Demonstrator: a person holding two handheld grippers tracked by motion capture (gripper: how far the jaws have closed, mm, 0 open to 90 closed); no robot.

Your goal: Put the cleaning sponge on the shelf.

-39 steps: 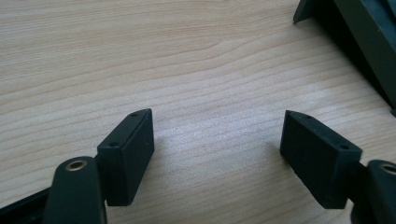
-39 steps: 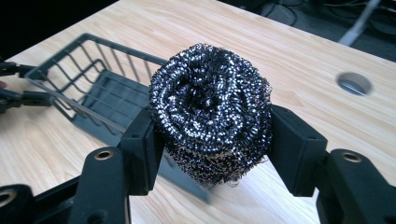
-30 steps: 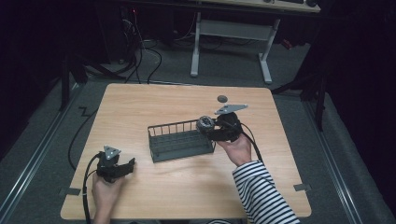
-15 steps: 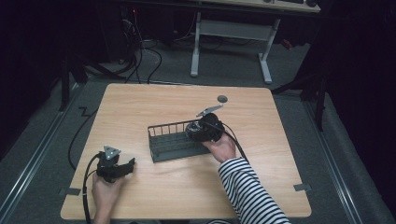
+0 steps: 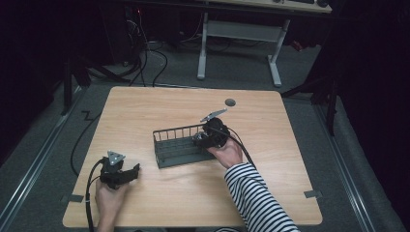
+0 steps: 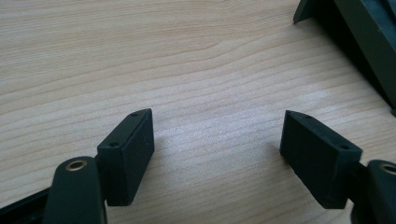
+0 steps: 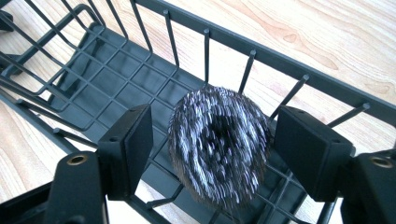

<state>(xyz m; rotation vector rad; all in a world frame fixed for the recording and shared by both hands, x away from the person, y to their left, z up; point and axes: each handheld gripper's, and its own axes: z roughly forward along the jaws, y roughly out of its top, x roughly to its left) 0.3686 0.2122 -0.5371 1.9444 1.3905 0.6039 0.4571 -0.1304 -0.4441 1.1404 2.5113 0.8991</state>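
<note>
A dark wire basket [image 5: 167, 133] stands in the middle of the wooden table [image 5: 290, 159]. My right gripper [image 5: 200, 140] reaches over the basket's right end, tilted down into it. In the right gripper view a round steel-wool scourer [image 7: 218, 144] sits blurred between the jaws of the right gripper [image 7: 215, 114], just above the basket floor [image 7: 116, 60]. The jaws stand apart, with a small gap on each side of the scourer. My left gripper [image 5: 133, 170] rests near the table's front left corner, and in the left gripper view it [image 6: 217, 119] is open over bare wood.
A small dark disc [image 5: 230, 102] lies on the table behind the basket. One corner of the basket [image 6: 369, 42] shows at the upper right of the left gripper view. A white desk frame [image 5: 241, 34] and cables stand on the floor beyond the table.
My right gripper has moved left from beside the basket's right end to over its inside, carrying the scourer; its jaws now stand apart from it. The left gripper has not moved.
</note>
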